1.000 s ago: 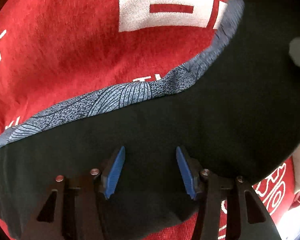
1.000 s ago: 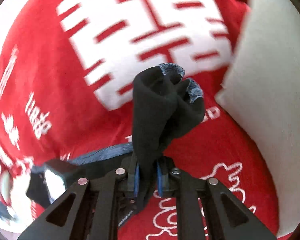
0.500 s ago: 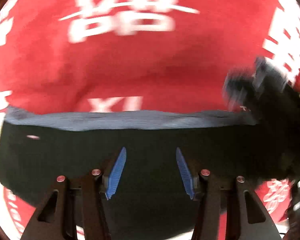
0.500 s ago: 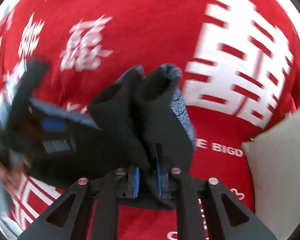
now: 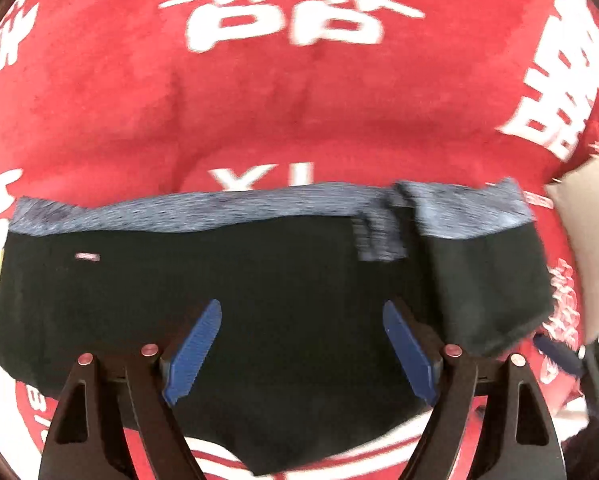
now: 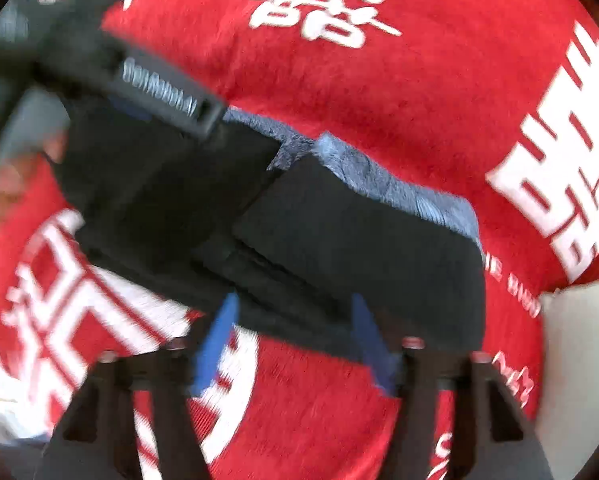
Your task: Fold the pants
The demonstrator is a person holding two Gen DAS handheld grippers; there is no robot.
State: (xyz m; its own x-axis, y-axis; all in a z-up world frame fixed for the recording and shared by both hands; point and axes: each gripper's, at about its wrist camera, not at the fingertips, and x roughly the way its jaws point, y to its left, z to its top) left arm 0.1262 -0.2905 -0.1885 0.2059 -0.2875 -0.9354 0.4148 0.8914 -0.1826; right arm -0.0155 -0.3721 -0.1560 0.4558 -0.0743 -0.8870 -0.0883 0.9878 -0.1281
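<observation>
Left wrist: left gripper (image 5: 301, 344) jaws opening, wider than before, gripping nothing; pants (image 5: 259, 280) flat on red blanket (image 5: 259, 112) beneath.
Right wrist: right gripper (image 6: 293, 338) jaws opening, fabric released; folded pants (image 6: 339, 232) just ahead.

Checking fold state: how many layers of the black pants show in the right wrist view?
2 visible: a folded flap on top at right, the lower layer at left. Further layers may lie hidden beneath.
</observation>
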